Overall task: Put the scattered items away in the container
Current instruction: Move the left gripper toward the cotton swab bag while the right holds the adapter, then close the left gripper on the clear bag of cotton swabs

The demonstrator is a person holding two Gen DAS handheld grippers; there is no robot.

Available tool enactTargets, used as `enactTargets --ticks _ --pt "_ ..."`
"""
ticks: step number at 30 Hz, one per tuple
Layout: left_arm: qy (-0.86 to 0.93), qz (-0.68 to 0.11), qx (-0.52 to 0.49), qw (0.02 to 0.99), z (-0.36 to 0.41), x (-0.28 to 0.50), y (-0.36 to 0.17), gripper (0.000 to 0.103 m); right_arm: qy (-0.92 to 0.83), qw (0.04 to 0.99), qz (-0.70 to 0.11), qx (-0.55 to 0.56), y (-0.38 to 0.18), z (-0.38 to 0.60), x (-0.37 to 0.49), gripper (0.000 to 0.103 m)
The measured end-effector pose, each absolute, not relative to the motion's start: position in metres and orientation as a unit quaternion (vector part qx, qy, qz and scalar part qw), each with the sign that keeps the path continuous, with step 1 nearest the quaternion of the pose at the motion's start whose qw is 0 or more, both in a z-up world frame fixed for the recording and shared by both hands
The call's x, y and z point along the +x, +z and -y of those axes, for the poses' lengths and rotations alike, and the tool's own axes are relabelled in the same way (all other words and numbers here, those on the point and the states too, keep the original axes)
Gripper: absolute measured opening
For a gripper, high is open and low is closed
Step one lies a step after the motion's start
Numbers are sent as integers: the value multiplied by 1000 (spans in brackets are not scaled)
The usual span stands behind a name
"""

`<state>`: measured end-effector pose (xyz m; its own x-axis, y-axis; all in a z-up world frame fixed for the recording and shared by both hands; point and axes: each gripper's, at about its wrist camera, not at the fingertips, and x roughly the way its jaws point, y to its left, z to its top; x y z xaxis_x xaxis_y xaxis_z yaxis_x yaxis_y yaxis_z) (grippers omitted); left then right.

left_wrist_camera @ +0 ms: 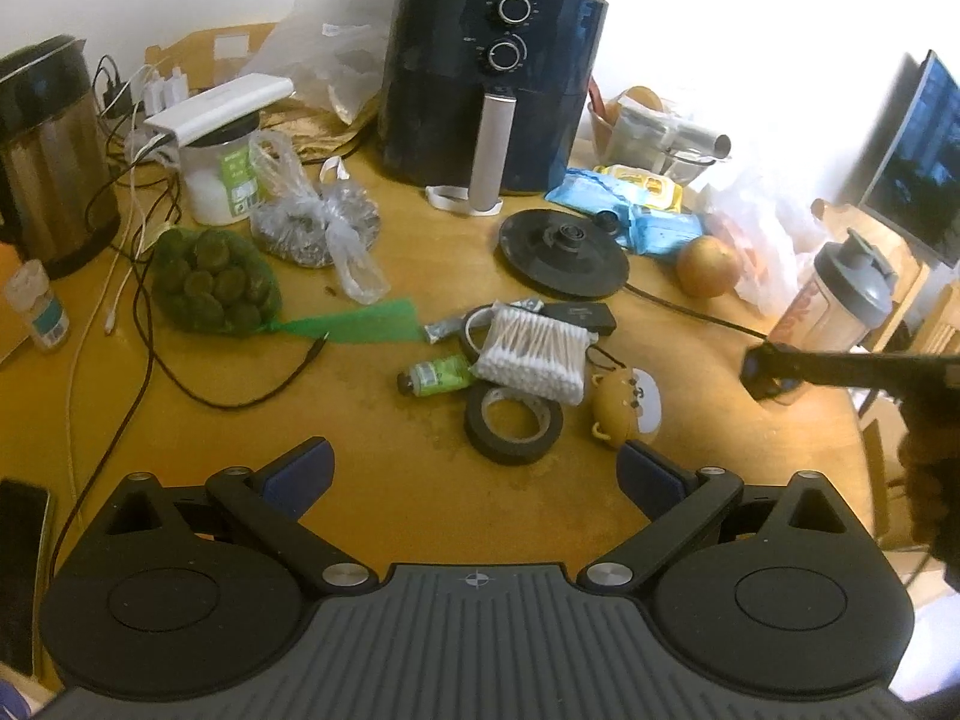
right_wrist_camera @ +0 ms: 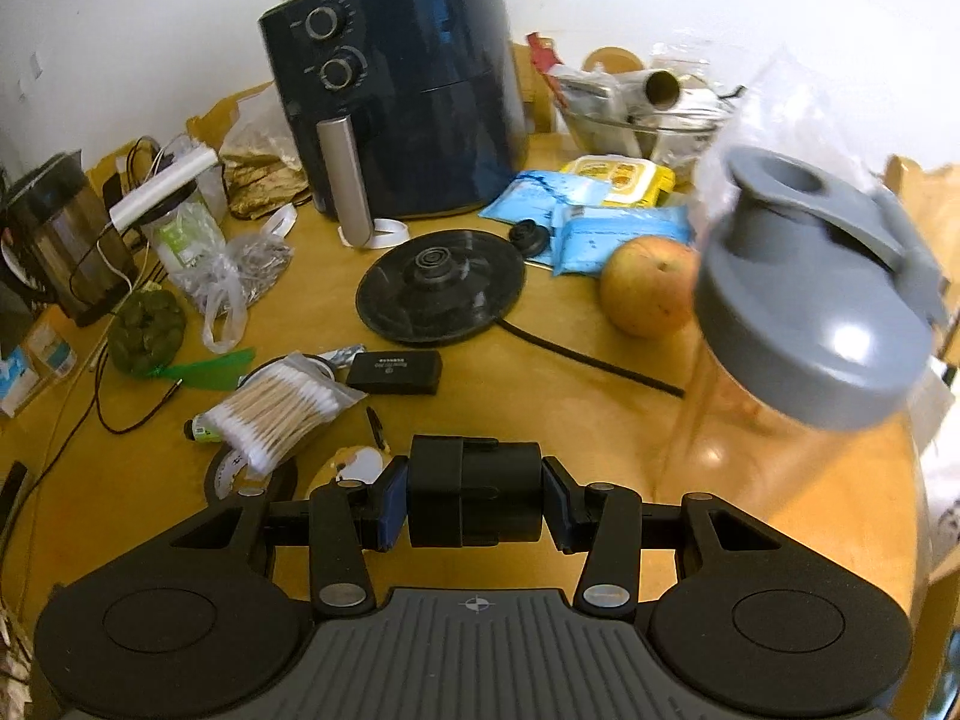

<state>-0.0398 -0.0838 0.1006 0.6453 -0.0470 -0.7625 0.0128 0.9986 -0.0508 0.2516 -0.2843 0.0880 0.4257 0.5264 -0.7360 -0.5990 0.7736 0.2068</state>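
My right gripper (right_wrist_camera: 474,507) is shut on a black plug-like block (right_wrist_camera: 474,474) and holds it above the table. The left wrist view shows that gripper (left_wrist_camera: 765,369) at the right, in front of a shaker bottle (left_wrist_camera: 840,300). My left gripper (left_wrist_camera: 474,465) is open and empty, hanging above the table just short of a small pile. That pile holds a bag of cotton swabs (left_wrist_camera: 534,351), a black tape roll (left_wrist_camera: 513,423), a green tube (left_wrist_camera: 435,375), a yellow plush keychain (left_wrist_camera: 618,411) and a flat black box (left_wrist_camera: 582,313). A glass bowl (right_wrist_camera: 648,123) with a foil roll stands at the back right.
A dark air fryer (left_wrist_camera: 486,78) stands at the back, a kettle base (left_wrist_camera: 561,243) and its cord in front of it. An apple (left_wrist_camera: 708,267), wipe packs (left_wrist_camera: 636,204), a net of green balls (left_wrist_camera: 210,282), a kettle (left_wrist_camera: 48,156), cables and a phone (left_wrist_camera: 21,570) crowd the table.
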Motion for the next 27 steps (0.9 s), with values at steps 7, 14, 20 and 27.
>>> enactTargets --ticks 7,14,20,27 --pt "-29 -430 0 902 93 -16 94 103 320 846 -425 -18 91 305 238 48" --pt "-51 -444 26 894 107 12 84 103 308 853 -422 5 98 322 231 48" --pt "-68 -453 40 888 116 40 73 103 294 860 -417 16 105 338 227 48" --pt "-74 -470 47 879 125 71 54 97 267 867 -420 34 103 357 222 48"
